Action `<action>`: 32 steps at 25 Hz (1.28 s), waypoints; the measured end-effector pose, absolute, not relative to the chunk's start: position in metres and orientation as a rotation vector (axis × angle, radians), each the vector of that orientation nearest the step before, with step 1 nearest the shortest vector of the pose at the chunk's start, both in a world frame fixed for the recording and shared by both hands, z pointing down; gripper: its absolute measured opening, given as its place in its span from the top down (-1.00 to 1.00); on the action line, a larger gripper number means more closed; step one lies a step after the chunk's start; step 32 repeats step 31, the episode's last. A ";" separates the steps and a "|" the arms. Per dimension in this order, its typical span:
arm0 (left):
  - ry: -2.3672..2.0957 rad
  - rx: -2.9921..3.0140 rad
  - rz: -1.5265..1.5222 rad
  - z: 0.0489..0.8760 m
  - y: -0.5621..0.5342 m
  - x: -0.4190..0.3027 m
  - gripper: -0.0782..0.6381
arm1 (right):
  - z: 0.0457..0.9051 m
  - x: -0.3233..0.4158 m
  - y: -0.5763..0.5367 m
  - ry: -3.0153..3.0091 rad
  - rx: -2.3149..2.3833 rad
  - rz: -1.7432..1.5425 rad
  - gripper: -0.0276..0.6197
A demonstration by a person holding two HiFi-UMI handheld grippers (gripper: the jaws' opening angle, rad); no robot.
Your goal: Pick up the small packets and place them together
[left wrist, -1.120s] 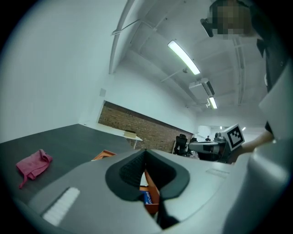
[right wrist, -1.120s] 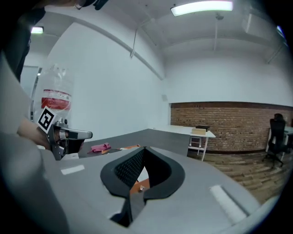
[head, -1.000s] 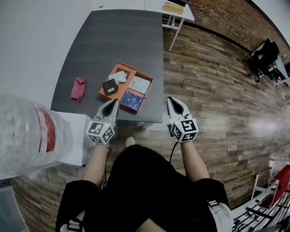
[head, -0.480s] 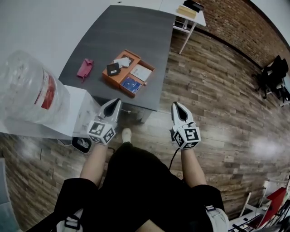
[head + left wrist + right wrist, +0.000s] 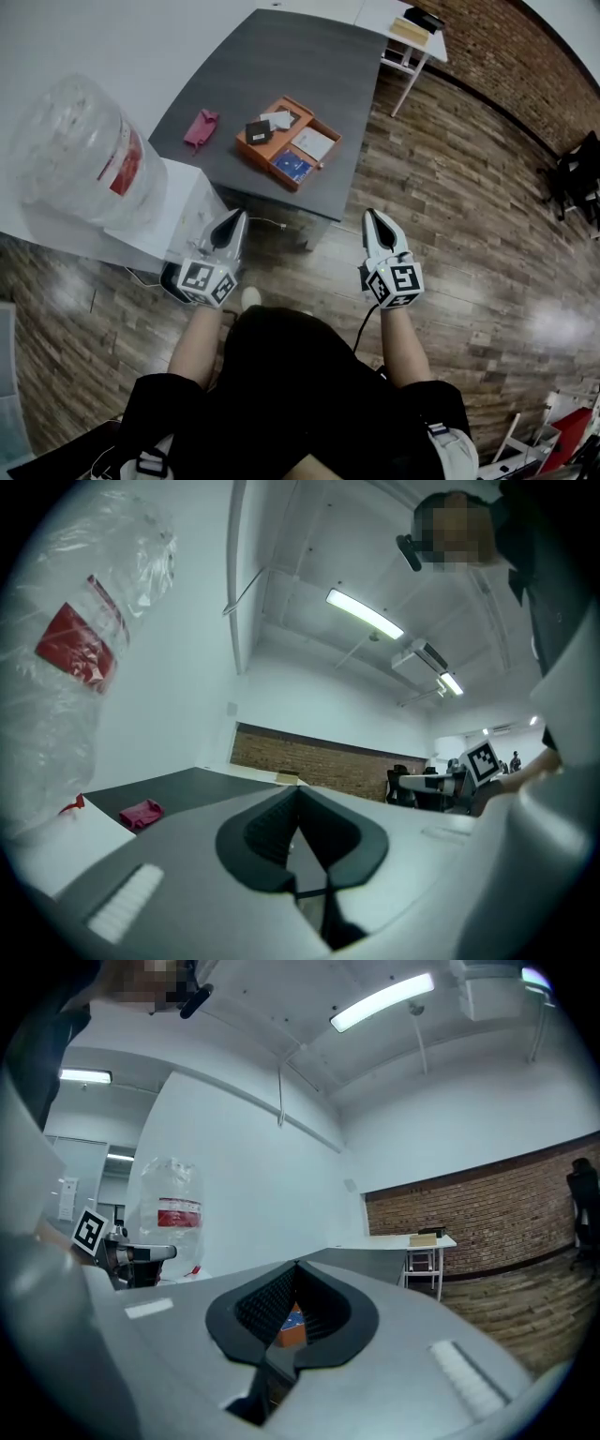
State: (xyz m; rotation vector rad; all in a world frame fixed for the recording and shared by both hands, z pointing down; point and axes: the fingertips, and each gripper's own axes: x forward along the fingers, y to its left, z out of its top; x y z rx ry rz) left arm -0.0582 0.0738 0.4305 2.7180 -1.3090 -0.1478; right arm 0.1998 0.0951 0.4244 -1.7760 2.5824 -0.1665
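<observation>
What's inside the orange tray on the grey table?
Orange tray holds a black packet, white packet, white card and blue packet. Anything beneath them is covered.

Person's wearing a black short-sleeved top [image 5: 291, 394]. The left gripper [image 5: 240, 216] and right gripper [image 5: 370, 215] are both rocking pale grey pointy shells, each sporting a black-and-white marker cube [image 5: 206, 280]. Black ribbed pads [image 5: 267, 832] are lining the jaws, and a black cable [image 5: 361, 328] is trailing off the right one.

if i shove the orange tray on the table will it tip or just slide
Probably just slides: the orange tray looks shallow and lies flat on the smooth dark table. The loose packets inside, like the blue packet, may shift. It sits near the table's edge, so a push that way could drop it.
</observation>
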 end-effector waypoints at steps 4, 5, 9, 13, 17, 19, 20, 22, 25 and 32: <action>-1.275 2.750 -0.164 0.427 0.077 -0.070 0.78 | 0.422 0.186 0.099 2.560 -1.816 -0.164 0.91; -1.265 2.757 -0.169 0.426 0.078 -0.075 0.78 | 0.422 0.180 0.100 2.552 -1.826 -0.165 0.91; -1.228 2.789 -0.166 0.423 0.079 -0.097 0.78 | 0.416 0.151 0.105 2.524 -1.842 -0.149 0.91; -1.199 2.791 -0.187 0.420 0.076 -0.109 0.78 | 0.415 0.136 0.104 2.497 -1.853 -0.171 0.91; -1.181 2.786 -0.194 0.425 0.078 -0.117 0.78 | 0.418 0.127 0.108 2.492 -1.868 -0.179 0.91; -1.179 2.783 -0.198 0.425 0.078 -0.121 0.78 | 0.419 0.121 0.108 2.505 -1.870 -0.179 0.91; -1.180 2.781 -0.200 0.425 0.078 -0.122 0.78 | 0.419 0.119 0.109 2.513 -1.868 -0.177 0.91; -1.180 2.773 -0.206 0.425 0.078 -0.125 0.78 | 0.420 0.114 0.109 2.529 -1.863 -0.176 0.91; -1.183 2.758 -0.212 0.427 0.079 -0.127 0.78 | 0.421 0.110 0.110 2.544 -1.858 -0.176 0.91; -1.207 2.749 -0.218 0.427 0.083 -0.130 0.78 | 0.422 0.112 0.112 2.553 -1.856 -0.179 0.91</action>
